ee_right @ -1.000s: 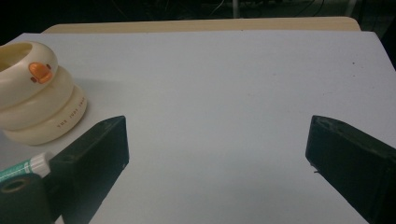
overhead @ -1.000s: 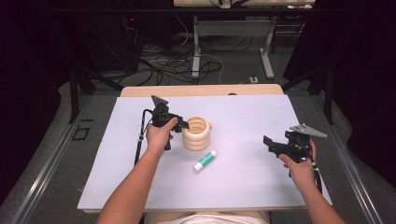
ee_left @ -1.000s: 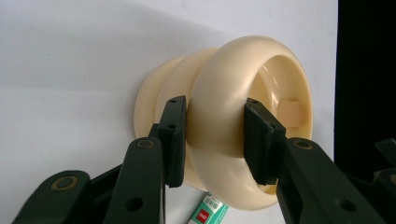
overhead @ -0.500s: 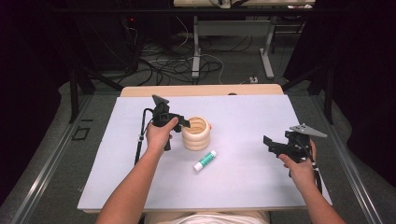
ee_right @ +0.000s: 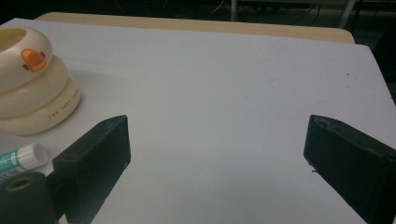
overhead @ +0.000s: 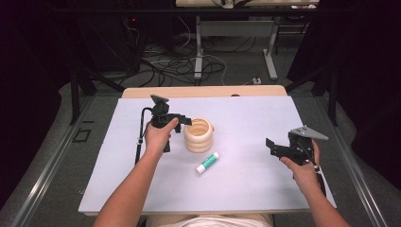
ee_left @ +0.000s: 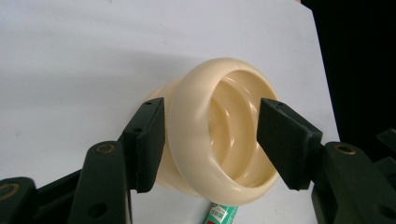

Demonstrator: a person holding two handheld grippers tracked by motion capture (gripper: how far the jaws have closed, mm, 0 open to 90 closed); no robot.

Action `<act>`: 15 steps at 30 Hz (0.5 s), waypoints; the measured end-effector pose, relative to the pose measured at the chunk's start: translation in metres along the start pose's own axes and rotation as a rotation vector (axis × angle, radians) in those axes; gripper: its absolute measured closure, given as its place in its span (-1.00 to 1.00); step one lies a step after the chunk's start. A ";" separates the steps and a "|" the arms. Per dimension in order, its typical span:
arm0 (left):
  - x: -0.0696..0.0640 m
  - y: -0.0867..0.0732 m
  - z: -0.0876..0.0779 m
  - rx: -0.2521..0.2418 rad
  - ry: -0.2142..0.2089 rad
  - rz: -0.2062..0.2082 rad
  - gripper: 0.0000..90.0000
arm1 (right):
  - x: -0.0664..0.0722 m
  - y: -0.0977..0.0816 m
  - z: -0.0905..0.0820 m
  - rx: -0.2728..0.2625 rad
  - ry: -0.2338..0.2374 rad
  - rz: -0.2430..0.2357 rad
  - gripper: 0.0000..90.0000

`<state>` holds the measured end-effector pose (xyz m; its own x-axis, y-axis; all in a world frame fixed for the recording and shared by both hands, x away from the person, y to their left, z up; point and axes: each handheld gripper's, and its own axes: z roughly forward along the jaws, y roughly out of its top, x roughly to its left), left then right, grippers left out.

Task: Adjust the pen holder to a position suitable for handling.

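Jaws of your left gripper (ee_left: 212,140) are straddling the cream ringed cup's (ee_left: 219,135) rim, not clamped; your right gripper (ee_right: 217,163) is gaping wide over the table (ee_right: 224,84).

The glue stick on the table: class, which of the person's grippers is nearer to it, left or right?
Left. The left gripper is at the cream ringed cup, just beyond the glue stick; the right gripper hangs farther off toward the table's right edge.

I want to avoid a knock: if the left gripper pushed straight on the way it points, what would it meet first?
The cream ringed cup. The left gripper already straddles the cup's rim, one jaw outside the wall, one inside the hollow, so that wall would probably touch first; how much gap is left is unclear.
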<state>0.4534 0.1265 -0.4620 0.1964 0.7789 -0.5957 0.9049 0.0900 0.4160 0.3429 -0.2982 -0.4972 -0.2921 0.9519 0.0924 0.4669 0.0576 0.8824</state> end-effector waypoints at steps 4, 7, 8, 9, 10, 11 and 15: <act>-0.004 -0.003 -0.006 -0.031 0.022 0.048 -0.16 | 0.006 0.000 0.001 0.001 -0.008 -0.082 -0.76; -0.006 -0.004 -0.009 -0.047 0.026 0.066 -0.20 | 0.008 0.001 0.000 0.002 -0.001 -0.105 -0.69; -0.008 -0.006 -0.012 -0.061 0.039 0.091 -0.21 | 0.010 0.001 0.001 -0.009 0.008 -0.113 -0.67; -0.008 -0.006 -0.012 -0.061 0.039 0.091 -0.23 | 0.010 0.002 0.001 -0.004 0.019 -0.124 -0.67; -0.008 -0.006 -0.014 -0.065 0.041 0.108 -0.26 | 0.011 0.002 0.001 0.001 0.028 -0.125 -0.67; -0.010 -0.008 -0.016 -0.082 0.049 0.138 -0.28 | 0.012 0.002 0.002 0.001 0.035 -0.132 -0.66; -0.013 -0.010 -0.020 -0.107 0.061 0.178 -0.34 | 0.016 0.004 0.003 0.021 0.065 -0.147 -0.64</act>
<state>0.4338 0.1284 -0.4448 0.3234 0.8243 -0.4646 0.8120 0.0103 0.5836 0.3422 -0.2816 -0.4935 -0.4119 0.9112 -0.0067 0.4321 0.2018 0.8789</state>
